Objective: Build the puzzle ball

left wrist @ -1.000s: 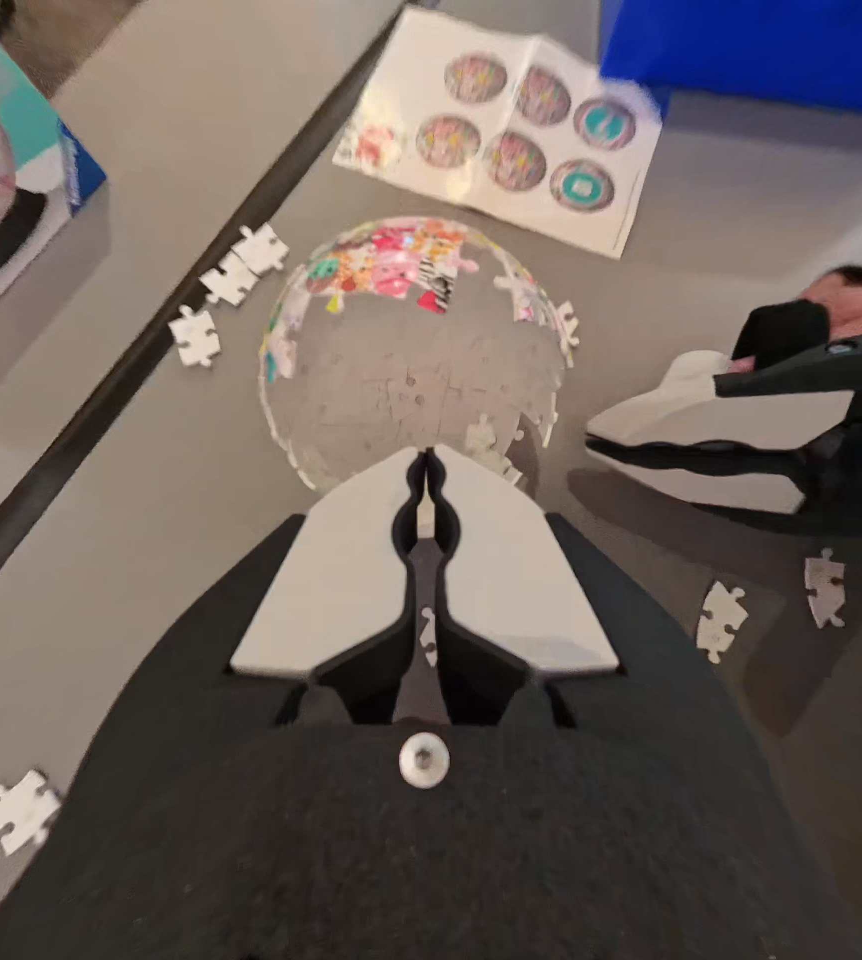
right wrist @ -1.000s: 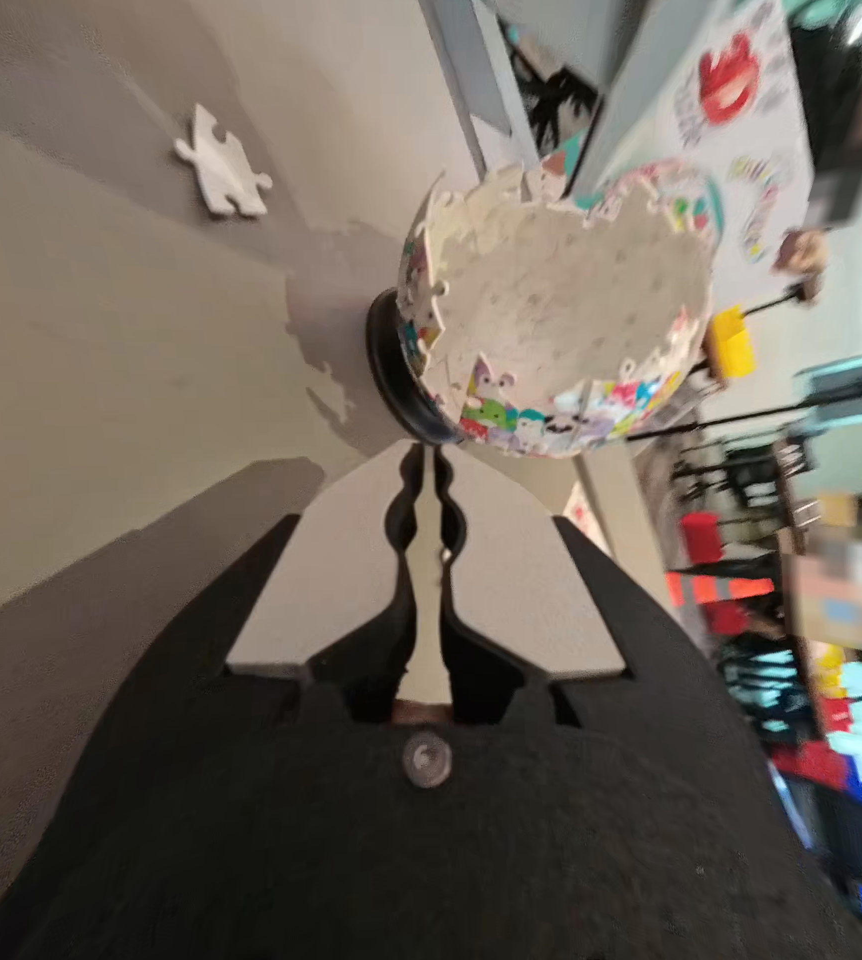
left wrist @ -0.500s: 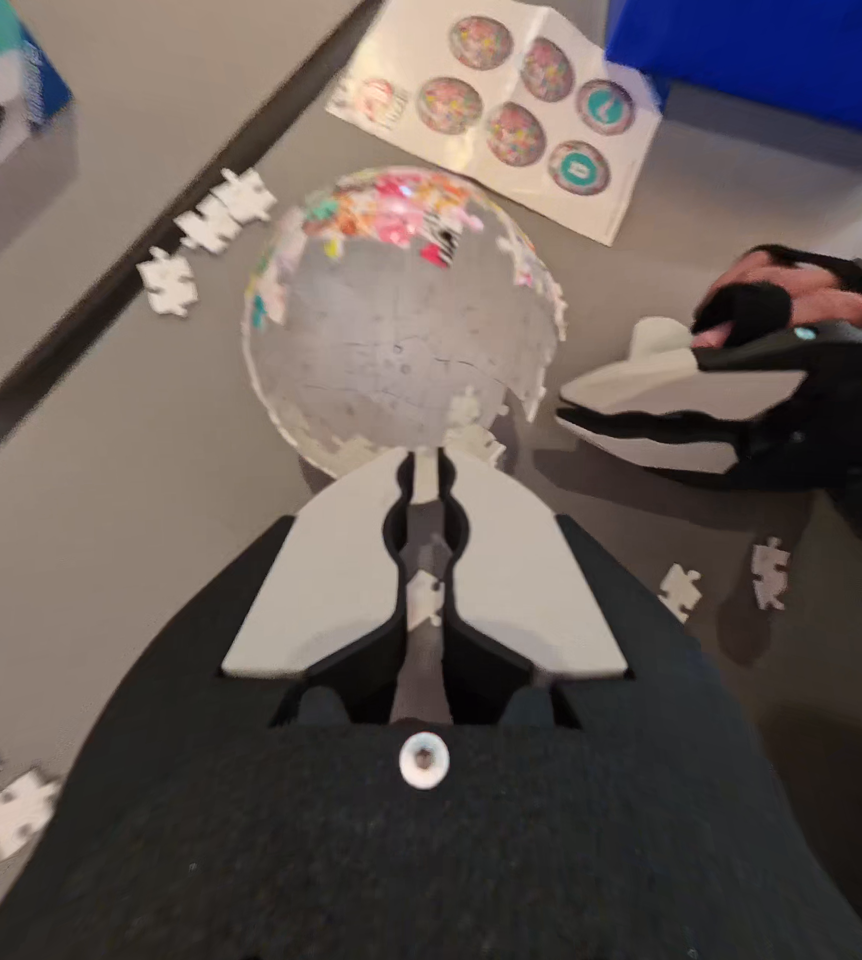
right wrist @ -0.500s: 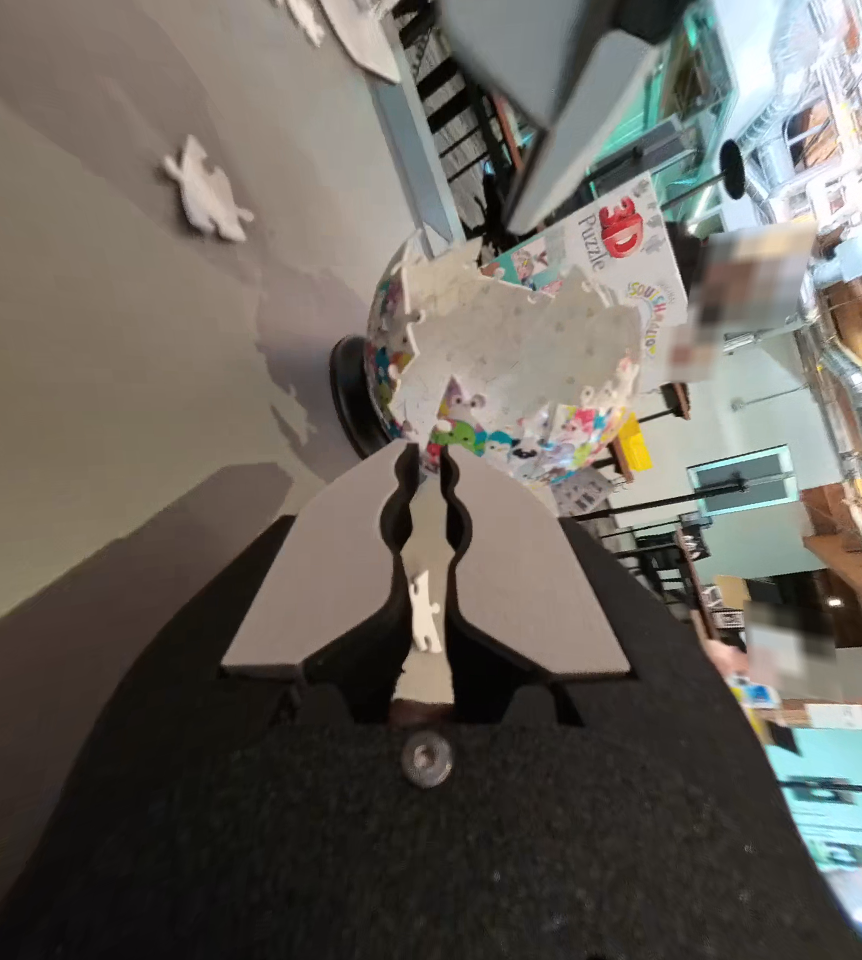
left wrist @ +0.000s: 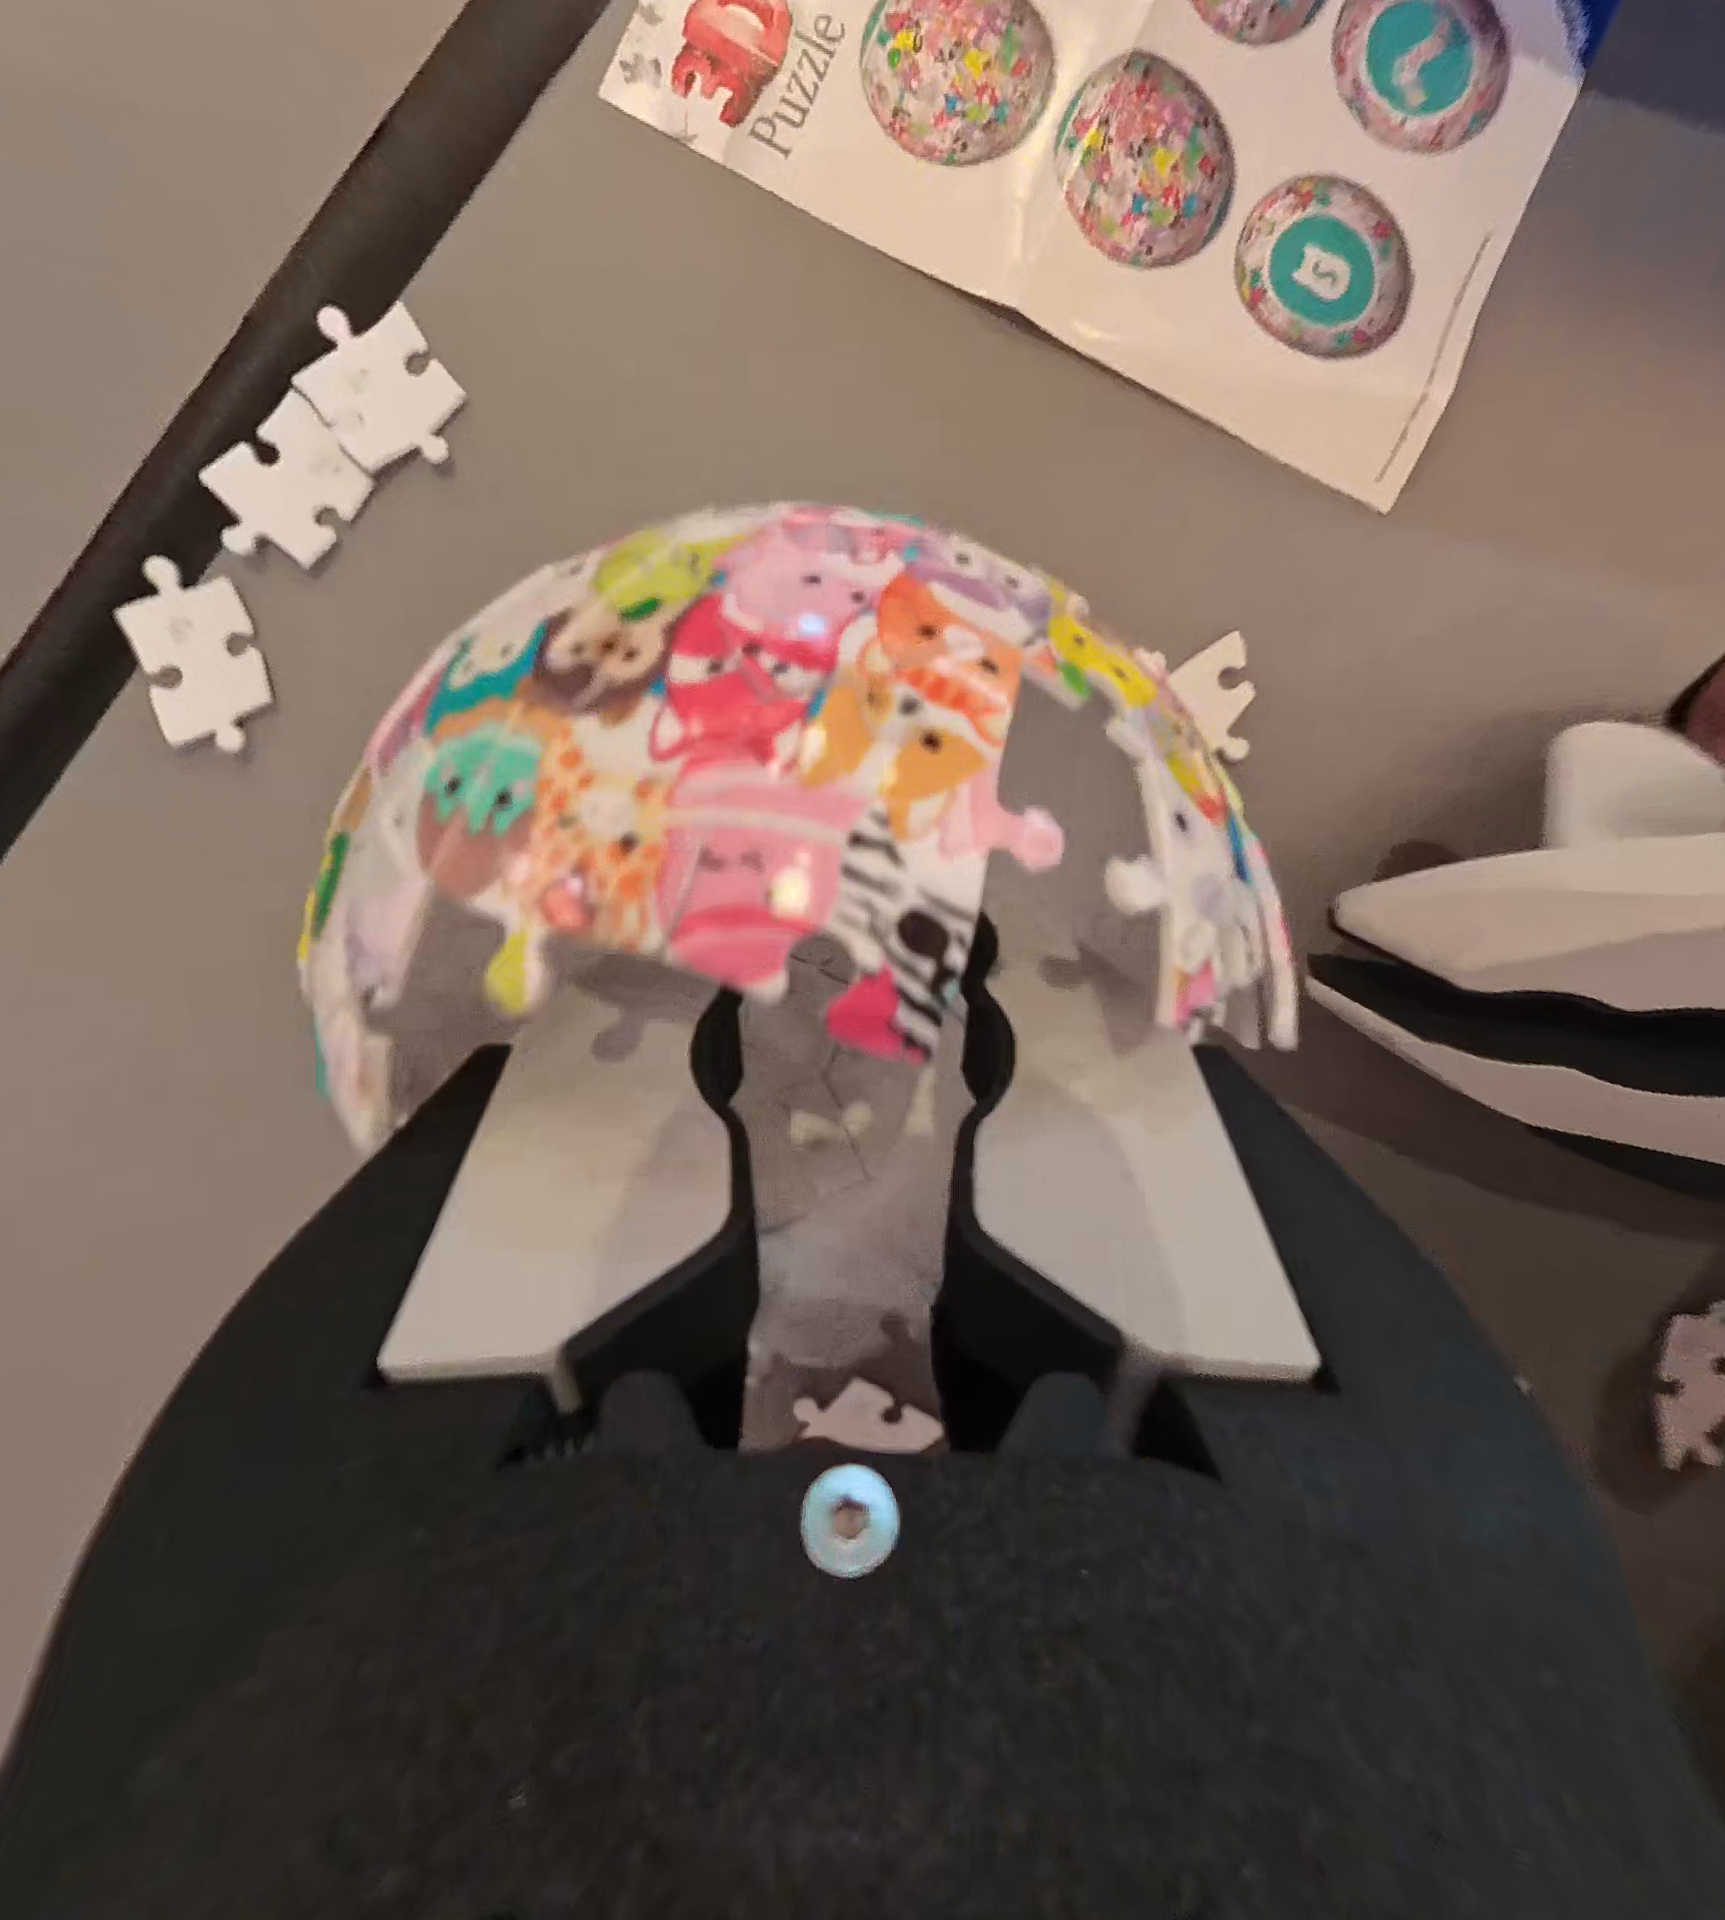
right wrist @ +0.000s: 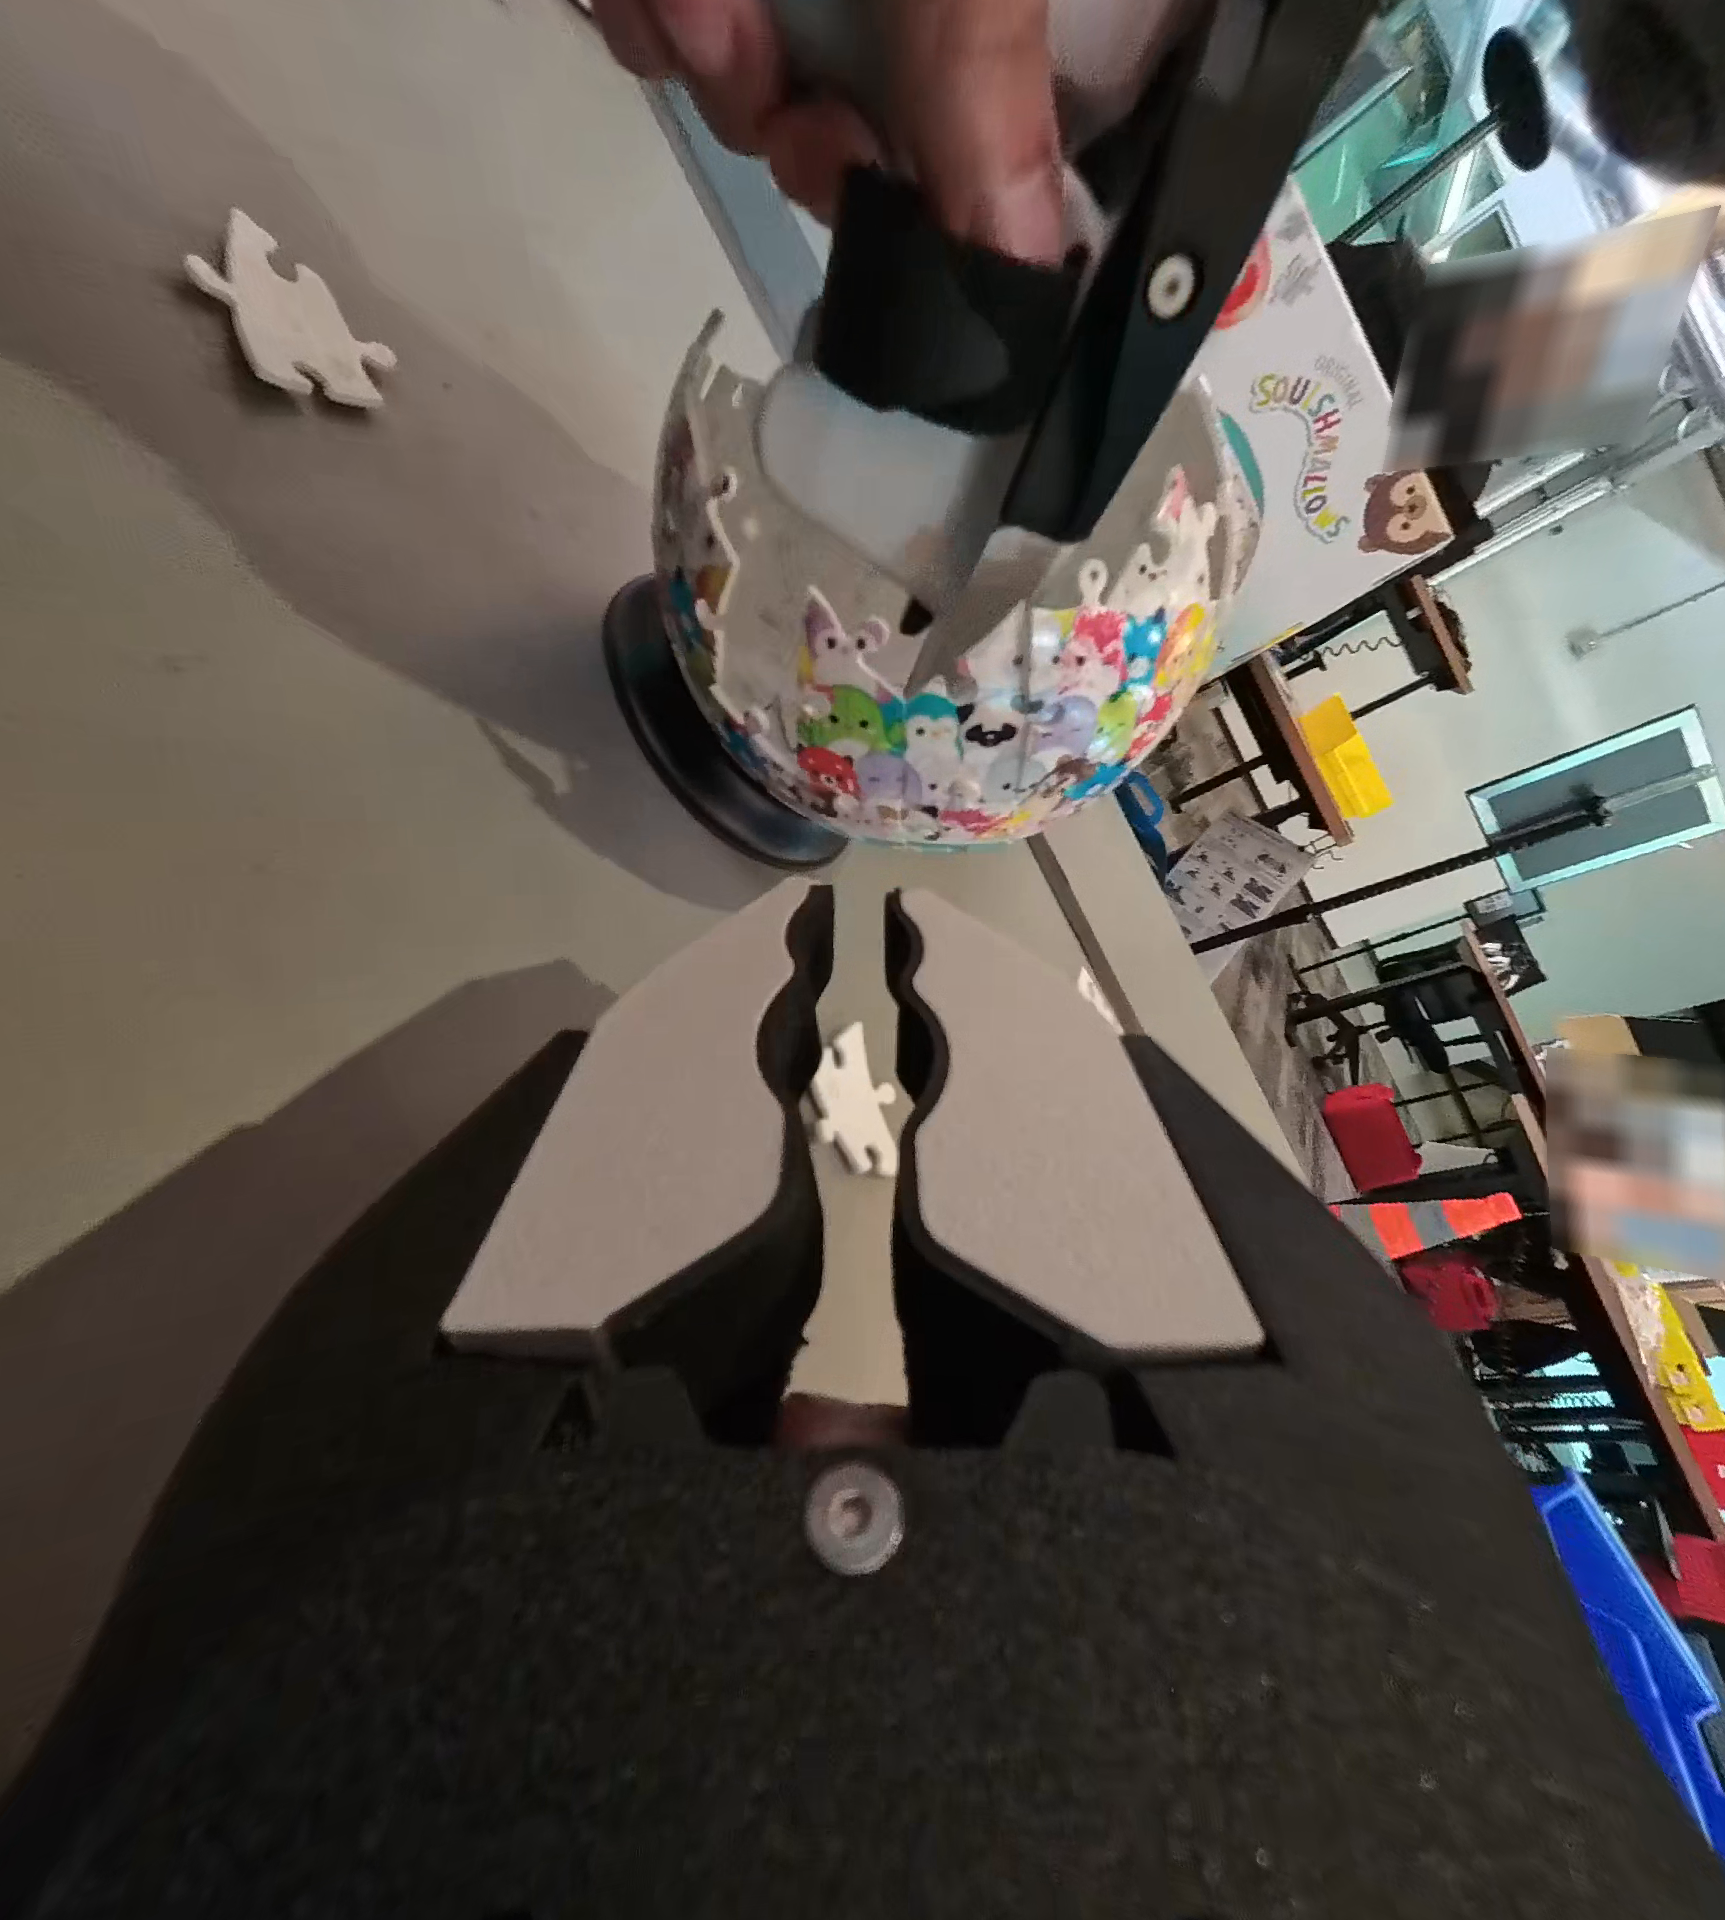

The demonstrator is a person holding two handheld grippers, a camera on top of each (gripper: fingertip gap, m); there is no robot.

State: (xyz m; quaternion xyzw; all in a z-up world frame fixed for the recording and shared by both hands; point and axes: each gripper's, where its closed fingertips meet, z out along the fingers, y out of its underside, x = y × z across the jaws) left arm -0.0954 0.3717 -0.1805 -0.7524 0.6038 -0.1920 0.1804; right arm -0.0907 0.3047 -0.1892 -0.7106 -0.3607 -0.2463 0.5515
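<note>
puzzle ball: the half-built puzzle ball point(left wrist: 796, 790) sits on a black ring stand point(right wrist: 692, 748) on the grey counter point(left wrist: 629, 343), its jagged open rim just ahead of the left fingertips.
left gripper: left gripper point(left wrist: 853, 997) has its fingers apart, reaching into the shell's open top; nothing is clamped.
right gripper: right gripper point(right wrist: 853, 909) has its fingers nearly together with a narrow slot, gripping nothing, tips just short of the stand.
open room: bare counter lies left of the right fingers; a loose piece point(right wrist: 292, 317) lies well apart there.
surface: white loose pieces point(left wrist: 297, 488) lie left of the ball beside a dark seam; a printed sheet point(left wrist: 1128, 197) lies beyond.
only in right view: stand, cluttered workshop room.
</note>
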